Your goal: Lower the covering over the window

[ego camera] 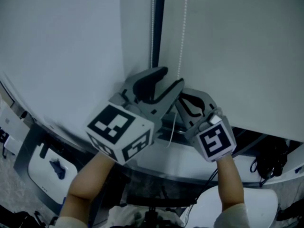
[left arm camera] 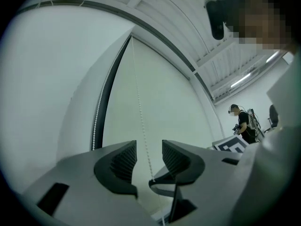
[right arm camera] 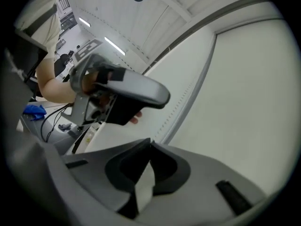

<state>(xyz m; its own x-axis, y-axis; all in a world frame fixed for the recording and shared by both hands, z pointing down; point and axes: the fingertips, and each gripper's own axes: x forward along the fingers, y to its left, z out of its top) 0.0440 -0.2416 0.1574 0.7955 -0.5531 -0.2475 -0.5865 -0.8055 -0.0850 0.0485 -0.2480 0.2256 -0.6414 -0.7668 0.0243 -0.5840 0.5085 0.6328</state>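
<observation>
Two pale roller blinds [ego camera: 237, 46] hang over the window, with a dark frame strip [ego camera: 159, 27] between them. A white bead chain [ego camera: 182, 32] hangs in front of the right blind. My left gripper [ego camera: 172, 77] stands open around it. In the left gripper view the chain [left arm camera: 140, 117] runs down between the ribbed pads [left arm camera: 123, 161] without touching them. Just below, my right gripper [ego camera: 182, 98] is shut on the chain, which ends at that gripper's tips [left arm camera: 155, 181]. The right gripper view shows its jaws [right arm camera: 150, 144] closed tip to tip, with the chain [right arm camera: 181, 102] leading down to them.
A second bead chain [ego camera: 153, 23] hangs beside the frame strip. A curved sill [ego camera: 161, 158] runs under the blinds. Below it are a white chair seat [ego camera: 237, 208], dark cables [ego camera: 270, 158] and white equipment [ego camera: 52, 170]. Another person [left arm camera: 243, 124] stands far off.
</observation>
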